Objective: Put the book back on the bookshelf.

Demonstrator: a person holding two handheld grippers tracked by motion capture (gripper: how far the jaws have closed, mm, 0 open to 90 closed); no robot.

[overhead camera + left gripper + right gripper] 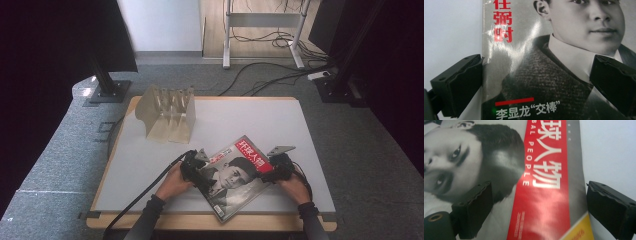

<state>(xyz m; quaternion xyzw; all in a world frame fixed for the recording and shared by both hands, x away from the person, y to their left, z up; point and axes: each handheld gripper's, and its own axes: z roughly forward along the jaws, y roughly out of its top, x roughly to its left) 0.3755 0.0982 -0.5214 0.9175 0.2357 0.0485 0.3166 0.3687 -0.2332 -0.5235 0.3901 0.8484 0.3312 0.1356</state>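
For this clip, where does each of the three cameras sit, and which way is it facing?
High view: above the person's side, looking forward and down on the table; shows both forearms, the left gripper, the right gripper, the magazine and a clear rack.
Left gripper view: rides the left gripper, looking down on the magazine; its black jaws stand wide apart.
Right gripper view: rides the right gripper, looking down on the magazine's red title band; jaws wide apart.
Shared: all three show the magazine cover.
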